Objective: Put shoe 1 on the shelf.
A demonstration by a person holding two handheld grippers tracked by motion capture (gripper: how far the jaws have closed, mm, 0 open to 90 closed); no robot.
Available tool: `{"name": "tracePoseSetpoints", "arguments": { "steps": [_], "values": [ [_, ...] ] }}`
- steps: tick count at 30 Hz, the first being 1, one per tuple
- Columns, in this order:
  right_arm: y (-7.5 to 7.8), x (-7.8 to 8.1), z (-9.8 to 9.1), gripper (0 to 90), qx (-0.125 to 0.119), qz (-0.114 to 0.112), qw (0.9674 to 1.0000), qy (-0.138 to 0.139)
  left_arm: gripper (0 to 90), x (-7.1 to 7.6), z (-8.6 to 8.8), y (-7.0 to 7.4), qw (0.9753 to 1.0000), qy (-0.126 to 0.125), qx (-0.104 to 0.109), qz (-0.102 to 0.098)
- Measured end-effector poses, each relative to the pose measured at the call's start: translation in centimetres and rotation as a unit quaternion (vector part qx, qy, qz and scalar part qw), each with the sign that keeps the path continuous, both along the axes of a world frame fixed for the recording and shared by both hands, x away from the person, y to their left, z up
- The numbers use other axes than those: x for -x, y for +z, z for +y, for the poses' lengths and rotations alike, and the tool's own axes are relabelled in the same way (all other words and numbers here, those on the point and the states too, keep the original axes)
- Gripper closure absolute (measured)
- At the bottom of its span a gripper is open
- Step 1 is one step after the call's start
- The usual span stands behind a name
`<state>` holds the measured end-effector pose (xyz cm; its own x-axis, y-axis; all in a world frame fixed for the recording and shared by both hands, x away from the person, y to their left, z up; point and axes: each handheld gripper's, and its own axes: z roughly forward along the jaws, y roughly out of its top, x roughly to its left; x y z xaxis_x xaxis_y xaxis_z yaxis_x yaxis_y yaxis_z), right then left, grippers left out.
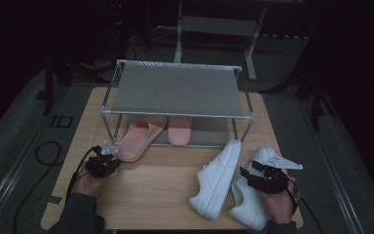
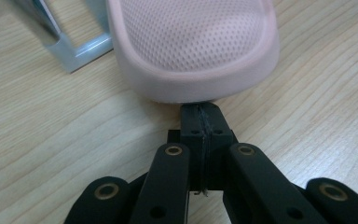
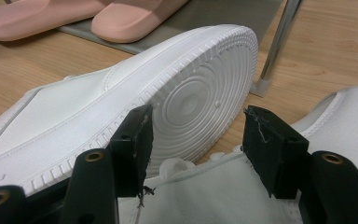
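Observation:
Two pink slippers lie under the shoe rack point(image 1: 175, 113); the left slipper point(image 1: 139, 139) sticks out toward me, the right slipper point(image 1: 179, 130) lies further in. My left gripper point(image 1: 114, 163) is shut with nothing in it. In the left gripper view its tips point(image 2: 201, 112) meet the rounded end of the left slipper point(image 2: 196, 51). One white sneaker point(image 1: 219, 180) lies tipped on its side, sole point(image 3: 196, 98) facing my right gripper point(image 1: 246, 174). That gripper is open just above the second white sneaker point(image 1: 248, 202), whose opening point(image 3: 214, 196) lies under the jaws.
The grey-shelved metal rack stands at the back middle of the wooden table point(image 1: 160, 178). One rack foot point(image 2: 81, 46) is just beside the slipper, and another leg point(image 3: 275, 46) rises behind the tipped sneaker. Dark floor and cables point(image 1: 44, 156) surround the table.

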<state>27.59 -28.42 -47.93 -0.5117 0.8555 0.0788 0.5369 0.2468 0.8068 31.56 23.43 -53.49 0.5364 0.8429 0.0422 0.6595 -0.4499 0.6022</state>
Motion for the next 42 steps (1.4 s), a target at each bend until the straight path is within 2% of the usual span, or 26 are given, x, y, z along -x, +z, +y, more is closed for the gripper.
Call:
{"name": "tracePoseSetpoints", "arguments": {
  "steps": [10, 19, 42],
  "values": [
    [0.0, 0.0, 0.1, 42.2, 0.001, -0.001, 1.0, 0.001, 89.3, -0.3, -2.2, 0.2, 0.9995, -0.031, -0.003, 0.002],
    [0.0, 0.0, 0.0, 42.2, 0.0, 0.0, 1.0, 0.001, 89.2, -2.0, -4.7, 0.2, 0.9983, -0.057, -0.014, 0.002],
    [0.0, 0.0, 0.0, 42.2, 0.0, 0.0, 1.0, 0.002, 88.4, -5.3, -8.2, 0.4, 0.9962, -0.084, -0.021, -0.001]
  ]
}}
